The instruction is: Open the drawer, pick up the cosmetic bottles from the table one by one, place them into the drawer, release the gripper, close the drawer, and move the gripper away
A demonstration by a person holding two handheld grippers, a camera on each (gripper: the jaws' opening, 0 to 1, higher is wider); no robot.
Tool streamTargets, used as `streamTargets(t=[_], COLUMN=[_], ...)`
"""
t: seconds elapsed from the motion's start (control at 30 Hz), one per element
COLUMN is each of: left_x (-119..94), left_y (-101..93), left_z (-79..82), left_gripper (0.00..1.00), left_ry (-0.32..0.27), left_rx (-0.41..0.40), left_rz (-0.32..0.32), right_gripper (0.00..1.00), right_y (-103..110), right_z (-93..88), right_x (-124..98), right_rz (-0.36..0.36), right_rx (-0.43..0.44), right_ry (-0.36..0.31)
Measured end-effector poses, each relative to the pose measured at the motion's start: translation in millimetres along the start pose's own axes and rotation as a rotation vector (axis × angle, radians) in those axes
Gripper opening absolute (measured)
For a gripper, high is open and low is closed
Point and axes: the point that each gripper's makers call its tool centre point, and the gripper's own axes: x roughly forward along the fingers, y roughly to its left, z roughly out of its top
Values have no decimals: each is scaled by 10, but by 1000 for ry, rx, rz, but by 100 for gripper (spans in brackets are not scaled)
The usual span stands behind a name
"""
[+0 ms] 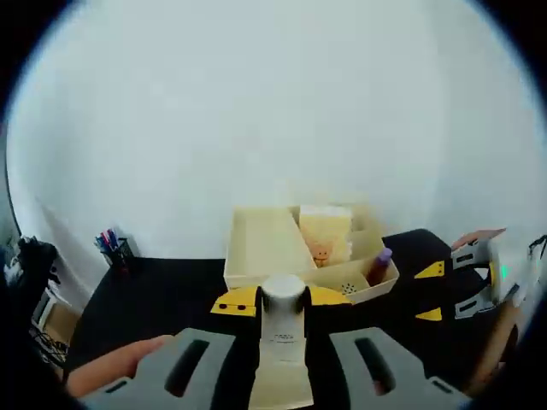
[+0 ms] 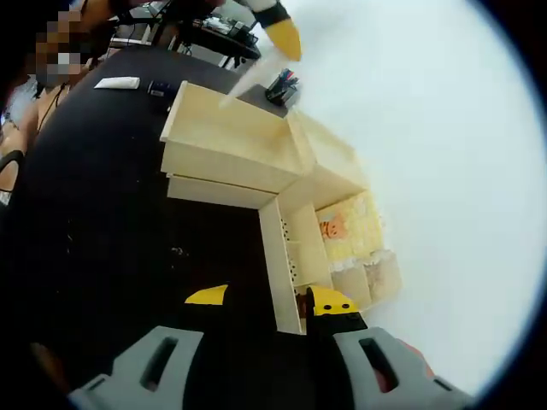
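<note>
L gripper (image 1: 282, 309) w/ white bottle (image 1: 283, 329); R view: organizer (image 2: 256, 158) side-on.

You hold a white bottle (image 1: 283, 329) upright between the jaws. Your cream drawer unit (image 2: 256, 166) sits on the black table; a purple-capped bottle (image 1: 379, 266) leans inside it.

A plain white wall (image 1: 273, 102) rises behind a black table (image 2: 102, 222) under soft, even light.
</note>
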Motion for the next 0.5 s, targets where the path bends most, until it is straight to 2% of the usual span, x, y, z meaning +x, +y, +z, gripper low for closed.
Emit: streamTargets(t=[0.13, 0.27, 0.5], left_x=[-260, -504, -1027], left_y=[153, 272, 436], left_z=[14, -77, -437], left_gripper=[14, 14, 14], left_ry=[-15, 0, 50], left_rx=[5, 0, 29], left_rz=[37, 54, 108], right_gripper=[31, 31, 31], right_y=[3, 3, 21], right_z=[-13, -13, 22], right_x=[-8, -16, -26], right_rz=[-3, -5, -7], right_rx=[4, 5, 0], right_ry=[1, 2, 4])
